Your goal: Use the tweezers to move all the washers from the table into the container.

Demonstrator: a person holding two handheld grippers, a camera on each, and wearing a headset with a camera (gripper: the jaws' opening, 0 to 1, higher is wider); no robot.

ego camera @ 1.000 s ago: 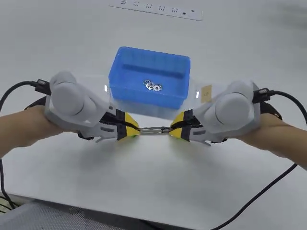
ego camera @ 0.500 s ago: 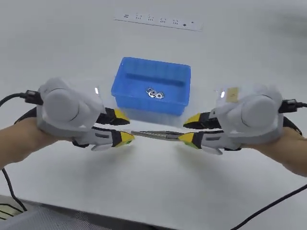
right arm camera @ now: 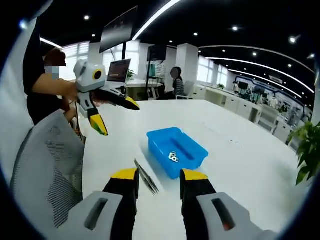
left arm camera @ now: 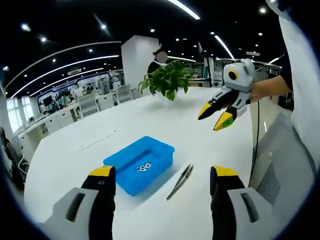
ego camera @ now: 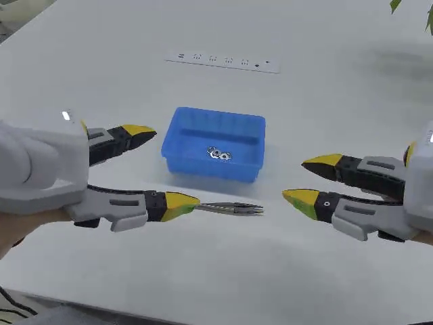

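Here the left claw (ego camera: 168, 166) is spread wide and holds nothing, its two yellow-tipped jaws far apart above the plain white worktop (ego camera: 216, 271). Between those jaws, and lower than them, a pair of slim silver metal tweezers (ego camera: 230, 208) lies flat on the worktop. In the head view its points run out past the tip of the lower jaw toward the right claw (ego camera: 298, 179). The right claw's jaws are parted too, by a smaller gap, and it is also empty. The tweezers lie just ahead of it, a little toward its left jaw in the right gripper view. The two claws face each other, well apart, with the tweezers in the space between them.

Beyond the tweezers, ahead of both claws, a blue rectangular plastic container (ego camera: 210, 166) stands upright on the worktop. A small cluster of shiny metal washers (ego camera: 218, 154) rests on its floor near the middle. Farther out, past the container, a long white power strip (ego camera: 223, 62) lies on the worktop.
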